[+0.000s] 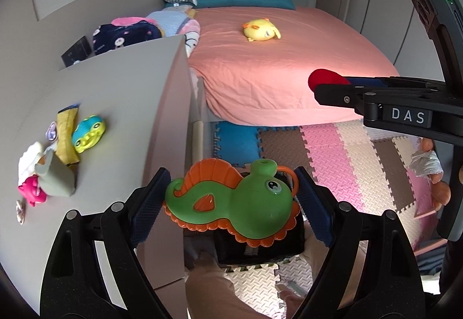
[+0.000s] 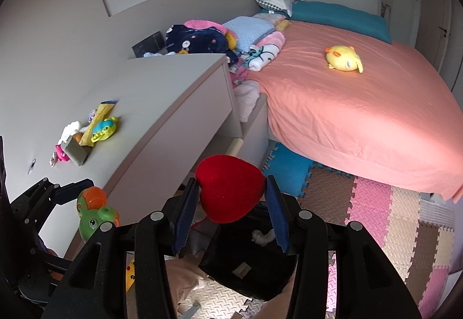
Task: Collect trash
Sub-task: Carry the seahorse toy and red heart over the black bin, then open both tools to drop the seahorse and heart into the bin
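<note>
A green and orange seahorse toy point(image 1: 243, 203) hangs between the blue pads of my left gripper point(image 1: 231, 200), which is shut on it. My right gripper point(image 2: 231, 212) is shut on a red heart plush point(image 2: 228, 191). Both toys hang over a black bin point(image 2: 251, 264) on the floor, which shows under the seahorse as the black bin point(image 1: 260, 249). A white scrap point(image 2: 263, 236) lies inside it. The red heart point(image 1: 324, 77) also shows at the right of the left wrist view, and the seahorse point(image 2: 95, 214) at the lower left of the right wrist view.
A beige dresser point(image 1: 121, 104) stands at the left with several small toys and a yellow wrapper point(image 1: 68, 133) on top. Behind is a bed with a pink sheet point(image 2: 361, 116) and a yellow plush point(image 2: 344, 58). Coloured foam mats point(image 2: 376, 212) cover the floor. A person's hand point(image 1: 434, 168) is at the right.
</note>
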A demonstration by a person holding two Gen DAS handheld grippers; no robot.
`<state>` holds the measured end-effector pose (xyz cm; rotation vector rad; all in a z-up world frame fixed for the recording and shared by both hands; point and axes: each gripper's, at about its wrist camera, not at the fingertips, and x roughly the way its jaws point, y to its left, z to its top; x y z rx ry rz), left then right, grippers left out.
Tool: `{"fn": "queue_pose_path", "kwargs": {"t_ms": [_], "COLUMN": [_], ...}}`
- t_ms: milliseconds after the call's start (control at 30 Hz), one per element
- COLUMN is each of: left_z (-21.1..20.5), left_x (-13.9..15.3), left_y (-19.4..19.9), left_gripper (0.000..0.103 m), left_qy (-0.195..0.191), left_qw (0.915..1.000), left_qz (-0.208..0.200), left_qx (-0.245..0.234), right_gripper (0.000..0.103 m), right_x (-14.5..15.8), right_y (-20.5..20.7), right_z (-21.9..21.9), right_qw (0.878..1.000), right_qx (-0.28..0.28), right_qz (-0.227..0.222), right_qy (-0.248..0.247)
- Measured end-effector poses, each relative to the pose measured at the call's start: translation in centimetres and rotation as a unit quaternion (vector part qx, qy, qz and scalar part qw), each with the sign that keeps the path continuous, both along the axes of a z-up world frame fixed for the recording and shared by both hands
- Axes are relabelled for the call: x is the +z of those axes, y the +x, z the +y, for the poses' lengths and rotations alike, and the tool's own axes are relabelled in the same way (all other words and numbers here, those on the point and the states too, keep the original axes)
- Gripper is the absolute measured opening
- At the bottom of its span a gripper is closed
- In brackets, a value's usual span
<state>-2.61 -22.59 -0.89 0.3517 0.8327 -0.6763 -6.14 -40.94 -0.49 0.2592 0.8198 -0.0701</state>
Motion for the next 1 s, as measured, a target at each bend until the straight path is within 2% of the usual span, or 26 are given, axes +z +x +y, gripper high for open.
{"fn": "queue_pose_path", "kwargs": {"t_ms": [633, 967, 1000], "left_z": [-4.5, -4.4, -4.3], "left_x": [-1.9, -3.0, -3.1], "left_y": [-0.2, 0.4, 0.5], "left_gripper": [0.083, 0.084, 0.085], "left_qy": [0.011, 0.018, 0.023], "left_qw": [0.9975, 0.9970, 0.9967], "left_qz": [0.025, 0.039, 0.045], "left_qx": [-0.066, -0.064, -0.064], "right_gripper": [0.048, 0.049, 0.055], "right_x": [-1.8, -3.1, -3.2], "right_y": [-0.5, 0.4, 0.6], "right_z": [-2.8, -3.0, -3.0], "right_qw": [0.999, 0.998, 0.997], "right_qx": [-0.041, -0.046, -0.048], "right_qz": [0.029, 0.048, 0.053], "right_qy": [-0.003, 0.000, -0.001]}}
